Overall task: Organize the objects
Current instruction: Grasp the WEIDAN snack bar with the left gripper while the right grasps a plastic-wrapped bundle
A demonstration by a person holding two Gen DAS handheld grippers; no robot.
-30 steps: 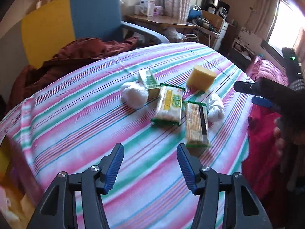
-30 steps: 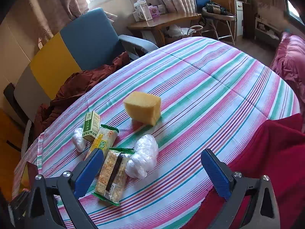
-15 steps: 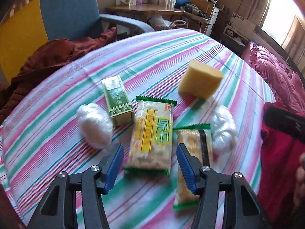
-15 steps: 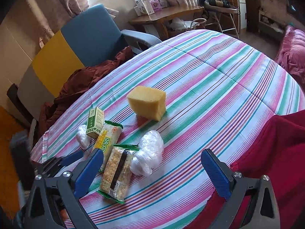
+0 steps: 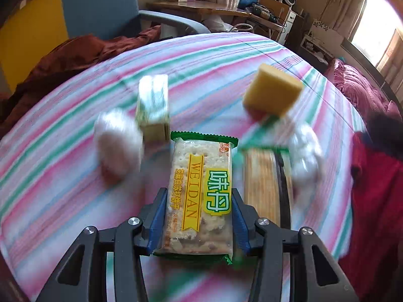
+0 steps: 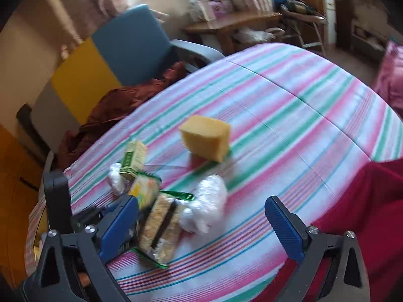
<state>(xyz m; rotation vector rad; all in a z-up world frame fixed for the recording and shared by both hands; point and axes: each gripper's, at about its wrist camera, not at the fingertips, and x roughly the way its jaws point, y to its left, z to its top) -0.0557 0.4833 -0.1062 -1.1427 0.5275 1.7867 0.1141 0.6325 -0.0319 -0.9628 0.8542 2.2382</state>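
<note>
Left wrist view sits right behind the left gripper (image 5: 199,216), tipped steeply down and very close to the striped counter (image 5: 226,58), with the cracker packet (image 5: 201,191) filling the lower middle between the blue fingers. It faces across the counter toward the blue-and-yellow chair (image 5: 98,5) and the wooden desk (image 5: 201,7) at the back.

Right wrist view rides behind the right gripper (image 6: 201,224), angled down too but farther off and from the side, taking in more counter (image 6: 289,105).

Both views share the yellow sponge (image 5: 273,93) (image 6: 206,138), the small green box (image 5: 153,105) (image 6: 133,158), the packets, the chair and the desk; the right view also catches the left gripper (image 6: 83,216) at lower left.
</note>
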